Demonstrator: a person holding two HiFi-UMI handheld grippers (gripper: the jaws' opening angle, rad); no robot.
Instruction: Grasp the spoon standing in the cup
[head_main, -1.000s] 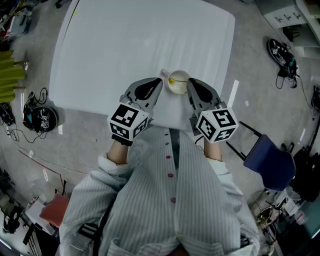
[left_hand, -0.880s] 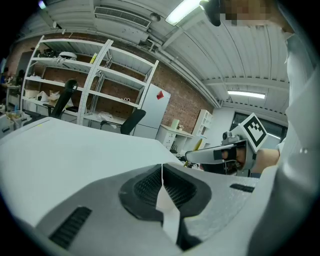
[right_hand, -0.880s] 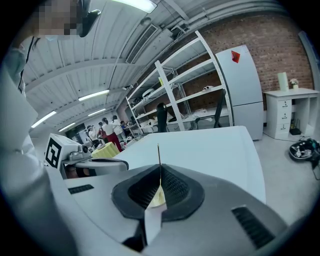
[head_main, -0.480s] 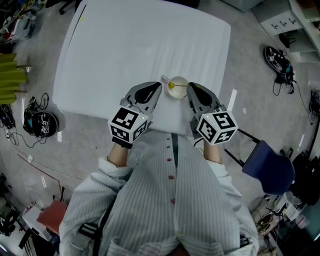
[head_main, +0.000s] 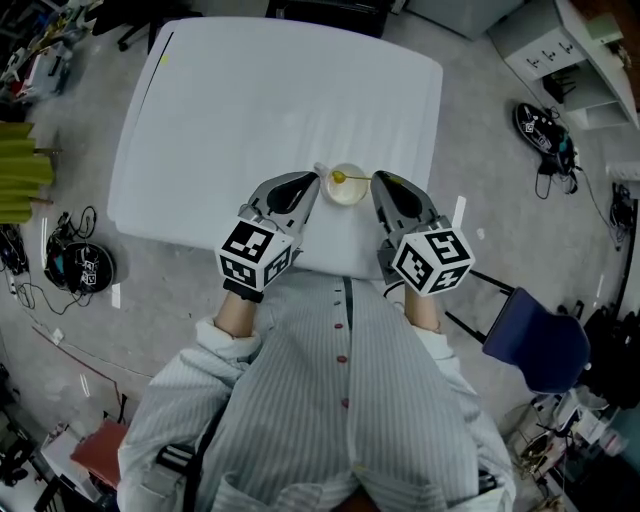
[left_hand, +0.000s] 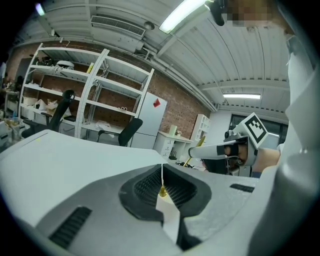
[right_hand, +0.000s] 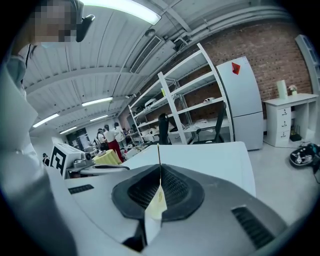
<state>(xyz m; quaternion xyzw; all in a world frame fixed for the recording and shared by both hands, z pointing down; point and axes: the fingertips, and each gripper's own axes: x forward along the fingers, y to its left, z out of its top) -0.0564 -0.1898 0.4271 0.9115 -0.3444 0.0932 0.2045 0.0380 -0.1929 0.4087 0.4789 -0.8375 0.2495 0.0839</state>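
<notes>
Right gripper (head_main: 375, 181) jaws are pressing fully together, pinching the thin yellow spoon (head_main: 343, 178) by its handle end. Its bowl is sitting in the round cream cup (head_main: 350, 194). Left gripper (head_main: 316, 183) jaws are meeting flat, holding nothing, tip just beside the cup, near the white table (head_main: 250, 100) front edge.
</notes>
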